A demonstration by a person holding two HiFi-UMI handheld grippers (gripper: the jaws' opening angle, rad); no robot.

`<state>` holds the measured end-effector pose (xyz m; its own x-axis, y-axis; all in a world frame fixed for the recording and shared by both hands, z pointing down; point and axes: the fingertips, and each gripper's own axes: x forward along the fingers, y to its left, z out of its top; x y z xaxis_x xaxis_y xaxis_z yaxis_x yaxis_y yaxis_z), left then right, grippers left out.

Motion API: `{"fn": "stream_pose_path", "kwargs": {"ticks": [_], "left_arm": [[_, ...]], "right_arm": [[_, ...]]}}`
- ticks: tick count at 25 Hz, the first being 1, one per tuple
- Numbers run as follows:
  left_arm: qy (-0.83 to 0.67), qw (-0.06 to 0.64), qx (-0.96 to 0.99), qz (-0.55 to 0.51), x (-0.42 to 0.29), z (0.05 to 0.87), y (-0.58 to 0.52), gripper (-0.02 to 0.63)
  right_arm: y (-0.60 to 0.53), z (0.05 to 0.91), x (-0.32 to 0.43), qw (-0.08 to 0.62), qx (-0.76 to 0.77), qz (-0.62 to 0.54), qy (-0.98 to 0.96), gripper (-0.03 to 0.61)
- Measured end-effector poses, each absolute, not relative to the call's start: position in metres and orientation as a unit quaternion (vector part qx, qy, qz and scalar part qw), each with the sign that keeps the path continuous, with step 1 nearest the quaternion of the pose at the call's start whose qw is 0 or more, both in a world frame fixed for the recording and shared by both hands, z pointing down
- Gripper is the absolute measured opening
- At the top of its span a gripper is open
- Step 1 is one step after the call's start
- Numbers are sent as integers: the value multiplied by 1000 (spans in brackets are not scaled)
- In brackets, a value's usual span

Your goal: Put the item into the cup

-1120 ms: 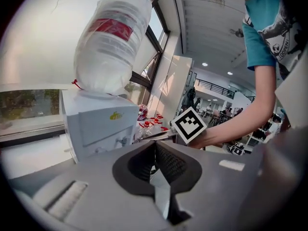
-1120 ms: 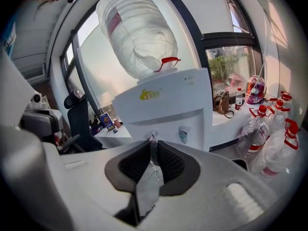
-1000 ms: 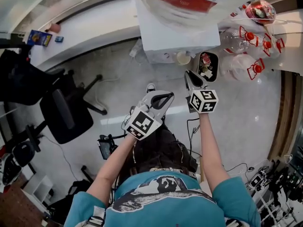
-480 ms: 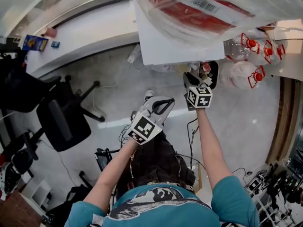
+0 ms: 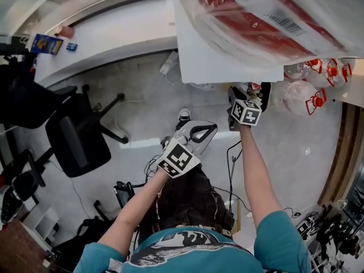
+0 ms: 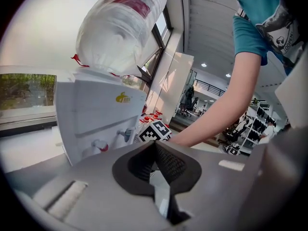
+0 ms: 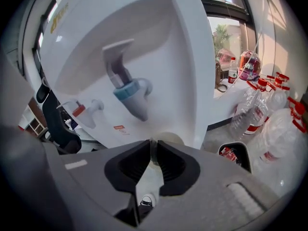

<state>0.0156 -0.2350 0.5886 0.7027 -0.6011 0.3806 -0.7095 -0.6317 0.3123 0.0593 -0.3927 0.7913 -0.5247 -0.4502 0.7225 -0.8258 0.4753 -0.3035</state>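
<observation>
Dispenser (image 7: 183, 57) body close ahead of right claw (image 7: 153, 146), blue tap (image 7: 131, 91) hanging just above, bin (image 7: 235, 154) and bottles (image 7: 274, 129) crowding the right, open floor (image 5: 136, 90) to the left, chair (image 5: 79, 141) well apart.

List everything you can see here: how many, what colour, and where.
water dispenser: one, white, ahead of both claws
bottle: one, clear, upturned on the dispenser
blue tap, red tap: one each, dispenser's front
cup: one, cream, under the blue tap
water bottles: several, clear, red caps, floor right of dispenser
bin: one, black, beside those bottles
office chair: one, black, floor at left
box: one, blue, white ledge
left claw: grey, jaws shut, empty
right claw: grey, jaws nearly together, pointing at the cup
arms: two, bare; shirt: teal
</observation>
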Motion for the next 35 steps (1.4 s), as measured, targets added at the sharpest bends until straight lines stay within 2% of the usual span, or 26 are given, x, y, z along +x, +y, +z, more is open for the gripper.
{"fn": "stream_pose_path", "kwargs": {"ticks": [6,10,13,24,35], "left_arm": [[-376,229,889,123,7,597,-247,-2],[-381,224,888,125,4,596,-255,-2],[-385,223,887,125,3,595,-256,-2],[-395,226,881,129,6,593,-241,-2],[-417,218,874,122,2,574,-233,-2]], "right_arm": [[-397,803,57,285,394,343,-803,52],[-397,806,56,288,389,349,-802,106],[-395,804,53,285,381,352,-806,122],[-375,784,51,287,345,336,-828,123],[-341,708,35,226,303,312,-872,100]]}}
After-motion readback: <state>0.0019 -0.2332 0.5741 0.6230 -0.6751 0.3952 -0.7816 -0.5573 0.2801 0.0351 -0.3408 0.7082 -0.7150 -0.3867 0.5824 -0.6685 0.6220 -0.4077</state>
